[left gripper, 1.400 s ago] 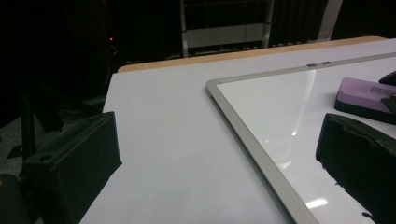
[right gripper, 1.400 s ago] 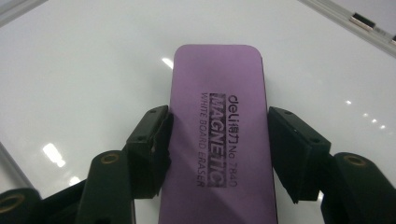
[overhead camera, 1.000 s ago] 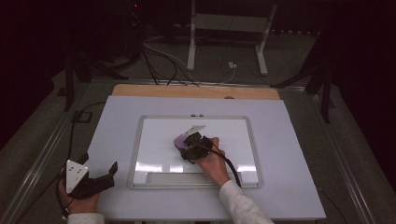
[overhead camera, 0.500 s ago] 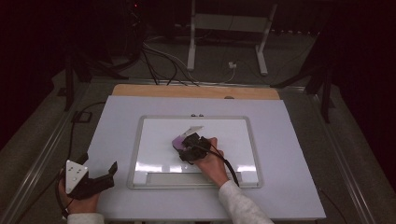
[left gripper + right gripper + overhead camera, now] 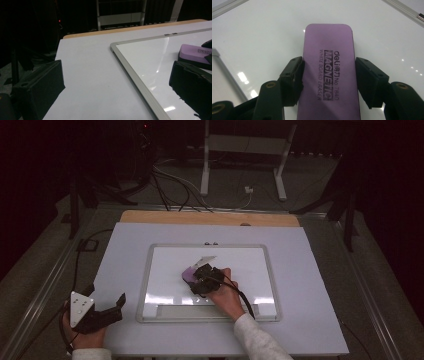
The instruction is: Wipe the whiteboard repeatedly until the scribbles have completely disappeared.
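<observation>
1. Looks like a lab or recording studio: dark surroundings, black curtains at the back.
2. Loose cables (image 5: 170, 180) trailing over a grey floor (image 5: 310, 190).
3. White metal stand (image 5: 245, 150) behind a lit desk (image 5: 125, 250) carrying a whiteboard (image 5: 250, 265).

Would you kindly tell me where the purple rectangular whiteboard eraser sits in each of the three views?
High view: purple rectangular whiteboard eraser near the middle, at the right gripper.
Left gripper view: at the right edge, partly behind a black jaw.
Right gripper view: centre, between the two black jaws.
Shared landmark: the silver-framed whiteboard under it.
</observation>
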`<action>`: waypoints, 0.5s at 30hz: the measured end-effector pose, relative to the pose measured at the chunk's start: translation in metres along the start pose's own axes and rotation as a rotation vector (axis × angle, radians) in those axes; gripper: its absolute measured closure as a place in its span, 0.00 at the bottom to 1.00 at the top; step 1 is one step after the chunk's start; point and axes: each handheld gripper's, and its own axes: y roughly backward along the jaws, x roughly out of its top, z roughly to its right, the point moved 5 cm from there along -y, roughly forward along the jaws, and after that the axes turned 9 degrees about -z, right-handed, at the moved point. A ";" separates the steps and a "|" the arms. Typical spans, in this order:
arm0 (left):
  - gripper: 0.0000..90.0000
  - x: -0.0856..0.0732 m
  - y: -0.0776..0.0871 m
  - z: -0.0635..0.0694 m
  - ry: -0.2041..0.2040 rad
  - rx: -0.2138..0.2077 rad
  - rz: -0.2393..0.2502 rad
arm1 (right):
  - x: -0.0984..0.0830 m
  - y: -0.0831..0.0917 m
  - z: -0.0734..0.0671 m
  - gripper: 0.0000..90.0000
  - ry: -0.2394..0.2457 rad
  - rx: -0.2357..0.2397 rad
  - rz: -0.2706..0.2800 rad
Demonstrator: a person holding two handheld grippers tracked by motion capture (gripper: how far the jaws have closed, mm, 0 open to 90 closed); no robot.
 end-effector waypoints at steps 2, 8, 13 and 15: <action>0.01 0.000 0.000 -0.001 0.004 0.000 0.001 | -0.001 0.001 0.013 0.46 -0.035 -0.046 -0.004; 0.01 0.000 0.000 -0.001 0.002 -0.002 -0.001 | -0.014 0.005 0.063 0.46 -0.190 -0.128 -0.010; 0.01 -0.001 -0.001 0.000 -0.002 -0.001 -0.007 | -0.022 0.009 0.080 0.46 -0.237 -0.130 -0.004; 0.01 -0.001 -0.001 0.000 -0.002 -0.001 -0.007 | -0.023 0.009 0.082 0.46 -0.241 -0.119 -0.001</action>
